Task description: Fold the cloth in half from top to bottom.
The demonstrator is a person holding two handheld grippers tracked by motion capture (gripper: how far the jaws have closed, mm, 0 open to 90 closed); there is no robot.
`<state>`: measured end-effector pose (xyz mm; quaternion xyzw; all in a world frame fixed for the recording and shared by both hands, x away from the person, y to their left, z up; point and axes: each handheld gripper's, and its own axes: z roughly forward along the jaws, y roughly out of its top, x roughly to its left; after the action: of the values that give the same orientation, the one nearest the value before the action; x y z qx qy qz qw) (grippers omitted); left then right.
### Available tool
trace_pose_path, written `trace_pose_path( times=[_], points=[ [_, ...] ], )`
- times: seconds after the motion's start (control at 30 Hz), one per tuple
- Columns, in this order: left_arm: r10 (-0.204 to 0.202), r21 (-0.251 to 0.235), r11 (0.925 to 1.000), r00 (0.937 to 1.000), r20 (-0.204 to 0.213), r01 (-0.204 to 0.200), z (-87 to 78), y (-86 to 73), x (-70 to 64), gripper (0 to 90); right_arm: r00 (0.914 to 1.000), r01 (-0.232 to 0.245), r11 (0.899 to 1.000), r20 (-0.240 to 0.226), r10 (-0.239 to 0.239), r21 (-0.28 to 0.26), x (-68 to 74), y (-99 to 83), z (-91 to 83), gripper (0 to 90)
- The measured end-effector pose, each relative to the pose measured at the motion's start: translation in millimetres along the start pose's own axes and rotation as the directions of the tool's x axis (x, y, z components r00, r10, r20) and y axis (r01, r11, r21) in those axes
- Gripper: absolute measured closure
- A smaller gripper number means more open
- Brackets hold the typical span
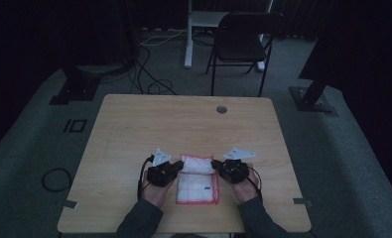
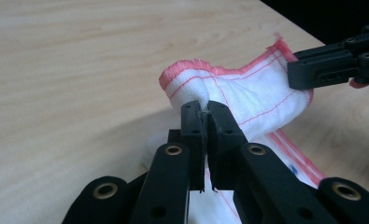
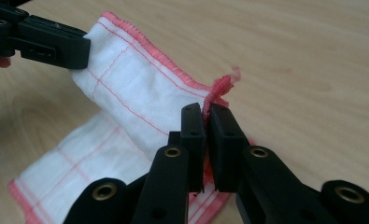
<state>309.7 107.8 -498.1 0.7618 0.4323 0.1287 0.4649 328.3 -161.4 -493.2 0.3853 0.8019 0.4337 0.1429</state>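
Observation:
A white cloth with red-pink hem and thin red grid lines lies near the front middle of the wooden table. Its far edge is lifted off the table and held at both corners. My left gripper is shut on the left corner; in the left gripper view its jaws pinch the cloth at the gripper tip. My right gripper is shut on the right corner; in the right gripper view the cloth bunches at the gripper tip. The near half lies flat on the table.
A round cable hole sits in the table's far right part. Behind the table stand a black folding chair and a white desk leg. Cables run over the grey floor, with dark stand bases at both sides.

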Motion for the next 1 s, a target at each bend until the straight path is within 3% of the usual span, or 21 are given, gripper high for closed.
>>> trace_pose_path(
  times=[0.23, 0.43, 0.63, 0.8, 1.0],
  points=[
    [-0.001, 0.046, 0.9989, 1.0000, 0.005, 0.001, 1.8, -24.8, -3.8, 86.4, 0.9997, 0.004, 0.998, -0.023, -0.002, 0.059, 8.1, -24.9, 4.7, 85.6],
    [0.039, 0.092, 0.9951, 0.9991, -0.020, -0.037, 3.6, -43.0, -10.7, 84.5, 0.9991, -0.010, 0.995, -0.040, 0.014, 0.095, 11.0, -41.6, 6.9, 84.2],
    [0.059, 0.112, 0.9922, 0.9976, -0.036, -0.054, 0.3, -52.1, -11.7, 70.0, 0.9984, 0.011, 0.991, -0.057, -0.004, 0.135, 14.8, -49.7, 2.5, 59.5],
    [0.026, 0.105, 0.9942, 0.9995, -0.017, -0.024, -2.8, -57.7, -7.8, 62.5, 0.9986, 0.006, 0.987, -0.053, 0.002, 0.160, 16.7, -54.2, 4.0, 52.7],
    [0.062, 0.138, 0.9888, 0.9977, -0.026, -0.058, -5.2, -64.4, -12.3, 61.8, 0.9974, 0.070, 0.980, -0.029, -0.066, 0.186, 26.4, -58.7, 0.4, 47.7]
  ],
)
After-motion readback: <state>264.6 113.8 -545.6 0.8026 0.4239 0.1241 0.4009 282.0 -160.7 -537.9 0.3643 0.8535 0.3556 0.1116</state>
